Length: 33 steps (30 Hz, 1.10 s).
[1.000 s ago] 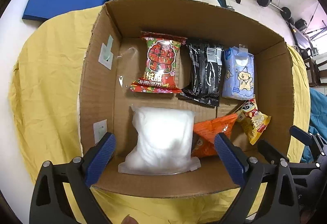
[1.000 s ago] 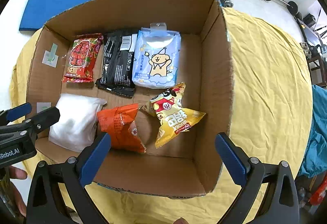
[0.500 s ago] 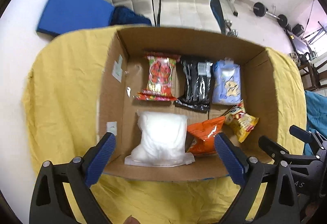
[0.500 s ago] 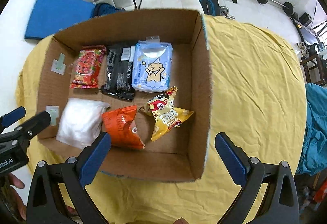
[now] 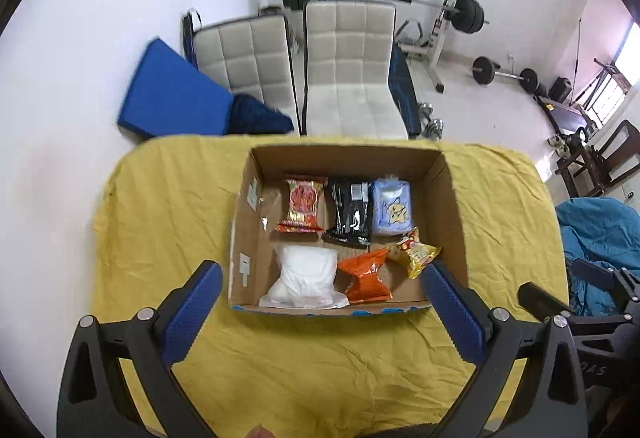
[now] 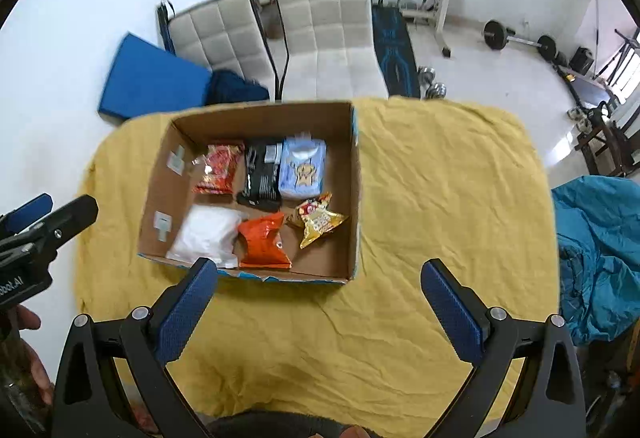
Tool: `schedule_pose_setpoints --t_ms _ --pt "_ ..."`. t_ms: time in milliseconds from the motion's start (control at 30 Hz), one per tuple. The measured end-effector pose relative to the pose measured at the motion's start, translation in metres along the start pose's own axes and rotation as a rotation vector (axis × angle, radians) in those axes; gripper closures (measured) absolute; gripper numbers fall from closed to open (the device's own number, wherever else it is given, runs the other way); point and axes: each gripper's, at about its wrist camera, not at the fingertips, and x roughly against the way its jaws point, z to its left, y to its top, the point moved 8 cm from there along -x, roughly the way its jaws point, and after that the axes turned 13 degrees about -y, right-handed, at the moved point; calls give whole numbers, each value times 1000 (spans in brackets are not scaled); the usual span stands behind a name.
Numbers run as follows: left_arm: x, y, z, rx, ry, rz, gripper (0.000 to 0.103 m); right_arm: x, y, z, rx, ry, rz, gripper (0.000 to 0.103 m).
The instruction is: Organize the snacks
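A cardboard box [image 5: 452, 206] [image 6: 356, 198] stands on the yellow cloth. Inside lie a red packet [image 5: 302, 204] [image 6: 218, 170], a black packet [image 5: 350, 212] [image 6: 262, 176], a pale blue pack [image 5: 392, 208] [image 6: 302, 168], a white bag [image 5: 304, 274] [image 6: 208, 234], an orange bag [image 5: 366, 274] [image 6: 262, 240] and a yellow bag [image 5: 416, 254] [image 6: 318, 220]. My left gripper [image 5: 320, 280] hangs open, high above and in front of the box. My right gripper [image 6: 318, 276] is also open and empty, above the cloth near the box's front edge.
The yellow cloth [image 5: 320, 366] [image 6: 448, 198] covers the table, with bare cloth right of the box. Two pale chairs [image 5: 348, 78], a blue mat [image 5: 172, 98] and gym weights stand behind. A teal cloth [image 6: 596, 250] lies at the right.
Both grippers have pulled up and back from the box, so it looks much smaller and the room behind has come into view. The snacks have not moved.
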Motion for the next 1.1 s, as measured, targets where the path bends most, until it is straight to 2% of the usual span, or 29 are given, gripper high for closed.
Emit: schedule_pose_setpoints --t_ms 167,433,733,1100 --pt "42 -3 -16 -17 10 -66 0 52 -2 -13 -23 2 -72 0" --pt "79 -10 -37 -10 -30 -108 0 105 -2 -24 -27 2 -144 0" --pt "91 -12 -41 -19 11 -132 0 125 -4 -33 -27 -28 -176 0" --pt "88 -21 -42 14 4 -105 0 116 -9 -36 -31 -41 -148 0"
